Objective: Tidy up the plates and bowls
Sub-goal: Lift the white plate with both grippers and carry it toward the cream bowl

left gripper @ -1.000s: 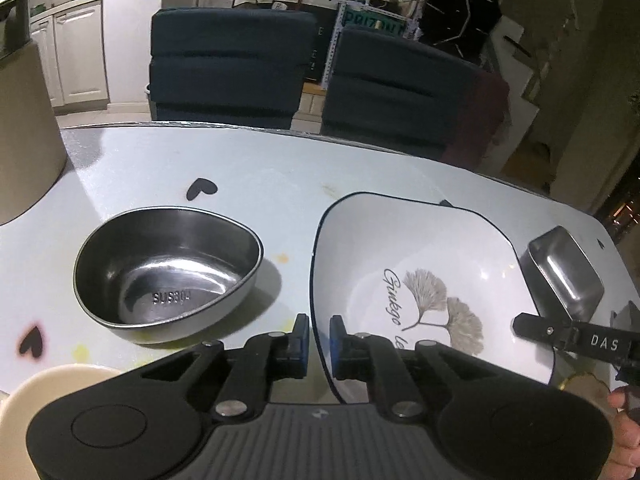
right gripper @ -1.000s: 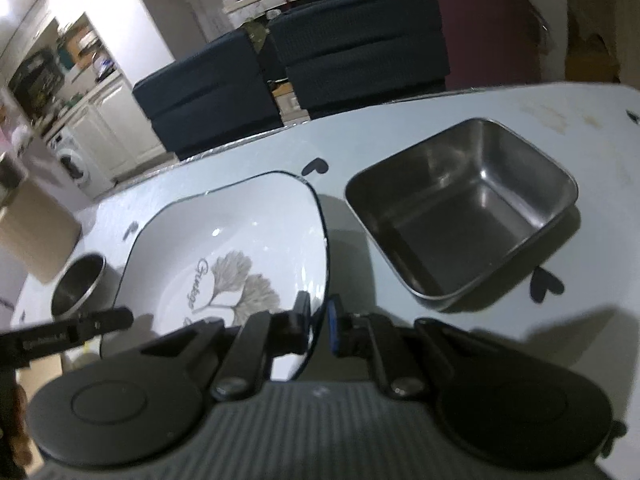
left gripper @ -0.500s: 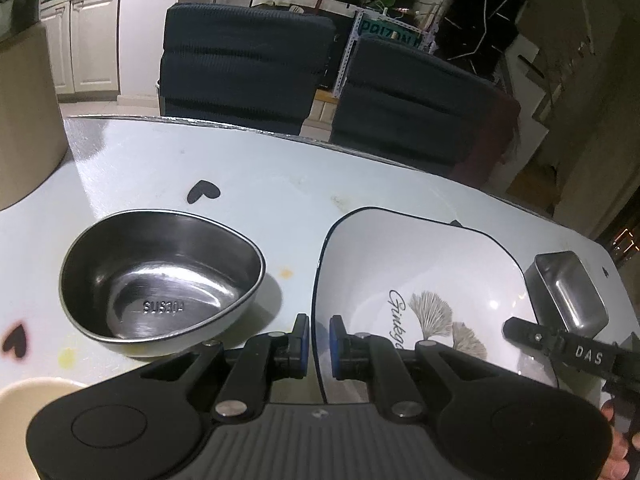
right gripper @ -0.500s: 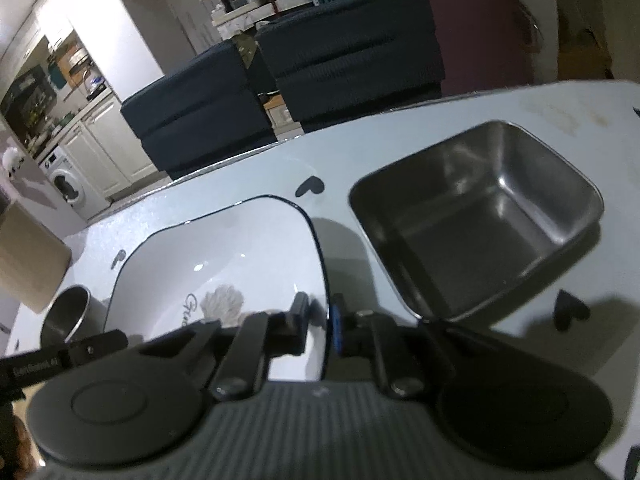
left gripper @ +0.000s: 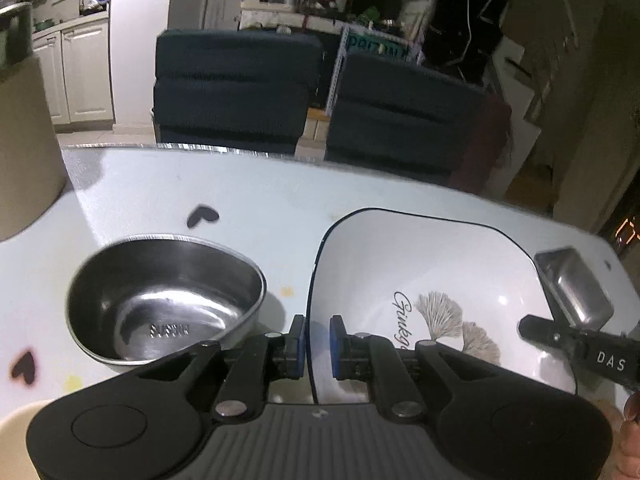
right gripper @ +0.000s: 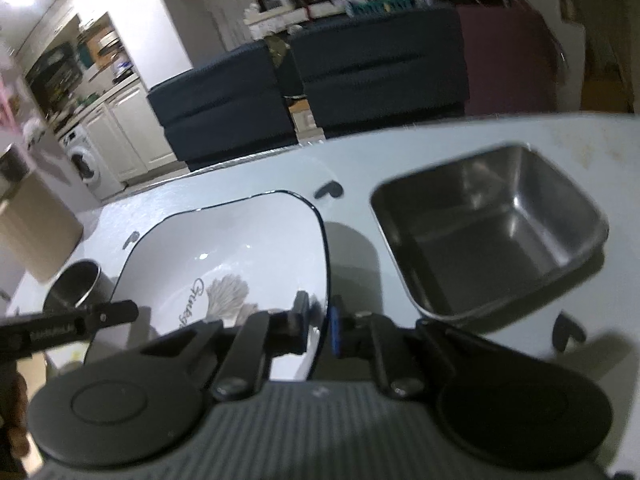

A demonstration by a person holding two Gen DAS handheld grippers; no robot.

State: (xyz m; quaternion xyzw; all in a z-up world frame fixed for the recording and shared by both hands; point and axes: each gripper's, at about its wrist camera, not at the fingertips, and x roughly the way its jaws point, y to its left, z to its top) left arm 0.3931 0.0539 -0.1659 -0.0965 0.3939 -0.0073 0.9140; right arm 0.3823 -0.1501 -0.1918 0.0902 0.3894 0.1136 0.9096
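A white square plate (left gripper: 432, 276) with a dark rim and a ginkgo print is held between both grippers above the white table (left gripper: 248, 196). My left gripper (left gripper: 317, 344) is shut on the plate's left rim. My right gripper (right gripper: 320, 326) is shut on the plate's (right gripper: 240, 252) right rim. A rounded steel bowl (left gripper: 164, 300) sits left of the plate; it also shows in the right wrist view (right gripper: 74, 284). A square steel dish (right gripper: 488, 228) sits right of the plate; it also shows in the left wrist view (left gripper: 572, 284).
A beige container (left gripper: 24, 152) stands at the table's far left. A cream rim (left gripper: 16, 428) shows at the bottom left. Two dark chairs (left gripper: 236, 88) stand behind the table's far edge. Black heart marks (left gripper: 202, 214) dot the tabletop.
Both grippers have lifted the plate off the table and tilted it a little. The bowl and the square dish have stayed in place.
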